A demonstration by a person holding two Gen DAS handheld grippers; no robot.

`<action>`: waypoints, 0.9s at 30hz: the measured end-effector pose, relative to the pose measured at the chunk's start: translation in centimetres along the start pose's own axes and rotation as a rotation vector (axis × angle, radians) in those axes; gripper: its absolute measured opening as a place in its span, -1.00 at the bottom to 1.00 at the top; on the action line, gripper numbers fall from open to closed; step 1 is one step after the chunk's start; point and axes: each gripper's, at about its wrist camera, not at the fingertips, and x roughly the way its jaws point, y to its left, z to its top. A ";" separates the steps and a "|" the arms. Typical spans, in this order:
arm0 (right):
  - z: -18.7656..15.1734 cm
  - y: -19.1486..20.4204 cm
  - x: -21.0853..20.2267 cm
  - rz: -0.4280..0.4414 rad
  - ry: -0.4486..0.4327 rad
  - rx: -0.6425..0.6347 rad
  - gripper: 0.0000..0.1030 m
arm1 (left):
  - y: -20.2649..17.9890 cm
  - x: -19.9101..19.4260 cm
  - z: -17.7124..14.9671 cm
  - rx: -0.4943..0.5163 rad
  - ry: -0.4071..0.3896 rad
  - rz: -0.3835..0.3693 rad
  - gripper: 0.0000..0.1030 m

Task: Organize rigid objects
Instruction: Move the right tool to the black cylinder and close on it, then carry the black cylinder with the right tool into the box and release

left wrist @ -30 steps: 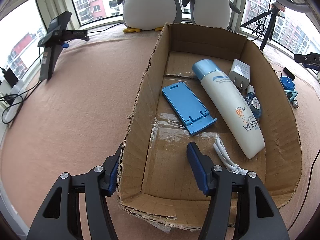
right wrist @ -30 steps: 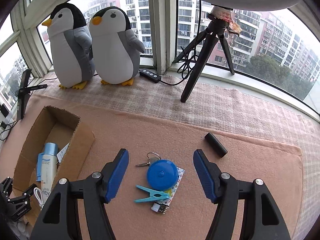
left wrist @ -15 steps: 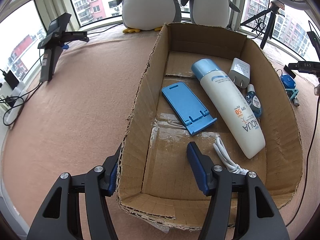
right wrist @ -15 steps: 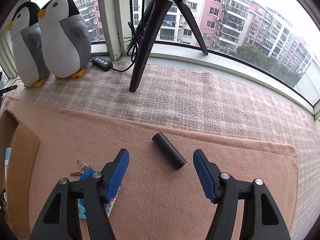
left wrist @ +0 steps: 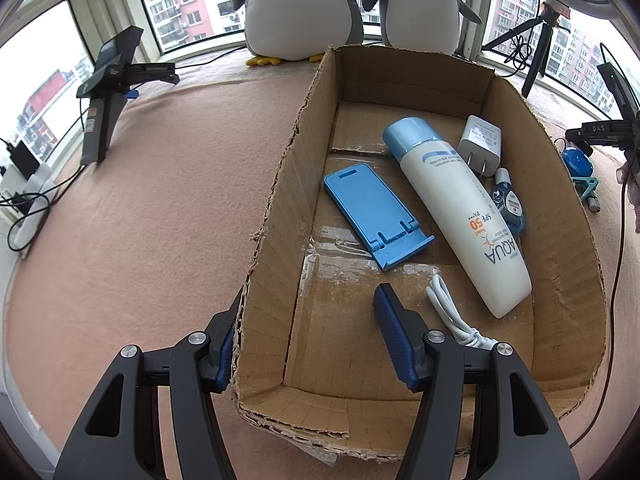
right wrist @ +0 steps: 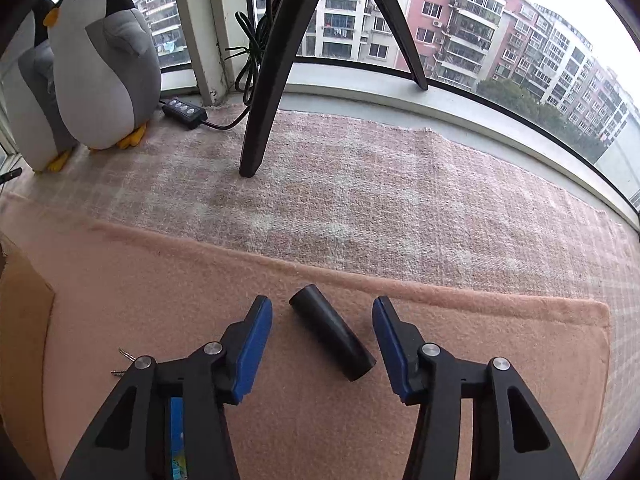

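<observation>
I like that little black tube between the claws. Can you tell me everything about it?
The black tube is a short, smooth, matte cylinder, probably plastic. It lies on its side on the pink blanket, slanting from upper left to lower right. It sits between the open fingers of the right tool, and neither finger touches it.

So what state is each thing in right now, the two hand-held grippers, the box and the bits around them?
Left hand-held gripper: open, straddling the box's side wall.
Right hand-held gripper: open, around the black cylinder, not touching.
Black cylinder: lying on its side on the blanket.
Cardboard box: open-topped, torn rim.
Sunscreen bottle: capped, lying flat in the box.
Blue phone stand: lying flat.
</observation>
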 end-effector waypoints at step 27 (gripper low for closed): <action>-4.0 0.5 -1.9 0.033 0.022 0.086 -0.72 | 0.1 -0.1 -0.2 -0.012 -0.002 -0.009 0.19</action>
